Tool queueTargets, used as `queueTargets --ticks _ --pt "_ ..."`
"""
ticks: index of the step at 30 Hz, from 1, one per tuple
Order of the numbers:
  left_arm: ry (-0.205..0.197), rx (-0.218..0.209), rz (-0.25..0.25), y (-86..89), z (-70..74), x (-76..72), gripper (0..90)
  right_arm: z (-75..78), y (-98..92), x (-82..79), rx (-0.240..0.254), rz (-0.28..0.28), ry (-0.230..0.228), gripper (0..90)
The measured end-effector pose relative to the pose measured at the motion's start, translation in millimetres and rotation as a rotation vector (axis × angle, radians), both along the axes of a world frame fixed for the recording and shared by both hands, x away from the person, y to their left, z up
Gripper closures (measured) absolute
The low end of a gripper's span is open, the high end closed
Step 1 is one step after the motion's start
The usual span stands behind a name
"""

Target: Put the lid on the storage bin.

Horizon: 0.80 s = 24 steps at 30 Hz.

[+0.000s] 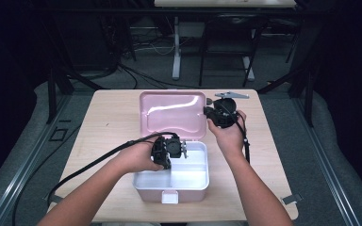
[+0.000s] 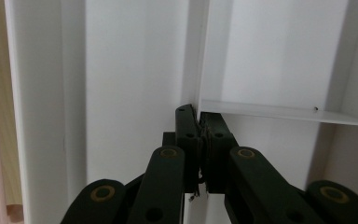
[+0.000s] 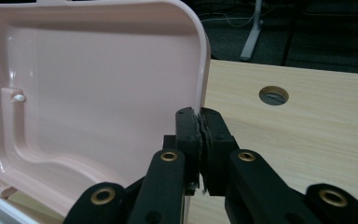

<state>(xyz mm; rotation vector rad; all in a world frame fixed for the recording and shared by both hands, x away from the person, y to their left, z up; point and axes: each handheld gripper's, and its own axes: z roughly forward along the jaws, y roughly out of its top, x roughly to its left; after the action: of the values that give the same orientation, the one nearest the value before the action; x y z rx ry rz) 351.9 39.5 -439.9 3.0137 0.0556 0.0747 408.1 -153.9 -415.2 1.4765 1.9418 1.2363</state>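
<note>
Right gripper (image 3: 199, 122) clamps pink lid's (image 3: 98, 93) edge.

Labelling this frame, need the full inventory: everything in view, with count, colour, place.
box: 1, pink shell, white divided inside, near middle of table
lid: 1, pink, open, standing behind the box
partition: 1, white, inside the box
table: 1, light wood, round hole near its far right
stand legs: white, on the floor behind the table
left claw: 1, black, shut on the partition
right claw: 1, black, shut on the lid's right edge
forearms: 2, bare, from the bottom edge
</note>
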Motion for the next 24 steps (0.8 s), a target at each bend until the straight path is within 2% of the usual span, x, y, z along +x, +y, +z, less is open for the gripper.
queueTargets --ticks 1,10,15,20,24 --pt "0.0 0.0 0.0 0.0 0.0 0.0 87.2 -0.1 0.8 -1.6 -0.002 -0.014 -0.022 87.1" --pt "-0.002 -0.005 0.004 0.4 -0.2 -0.5 87.1 5.9 -1.5 -21.5 -0.006 0.008 -0.072 87.4" --pt "-0.013 0.0 0.004 0.3 0.4 -2.1 86.9 7.7 -1.1 -34.3 -0.018 0.015 -0.115 87.6" --pt "-0.012 -0.007 0.001 1.3 0.4 -1.5 86.4 9.8 -2.0 -39.8 -0.028 0.029 -0.119 87.6" --pt "-0.033 -0.016 0.026 2.7 0.3 -3.0 83.3 9.7 -1.9 -40.9 -0.029 0.025 -0.125 87.5"
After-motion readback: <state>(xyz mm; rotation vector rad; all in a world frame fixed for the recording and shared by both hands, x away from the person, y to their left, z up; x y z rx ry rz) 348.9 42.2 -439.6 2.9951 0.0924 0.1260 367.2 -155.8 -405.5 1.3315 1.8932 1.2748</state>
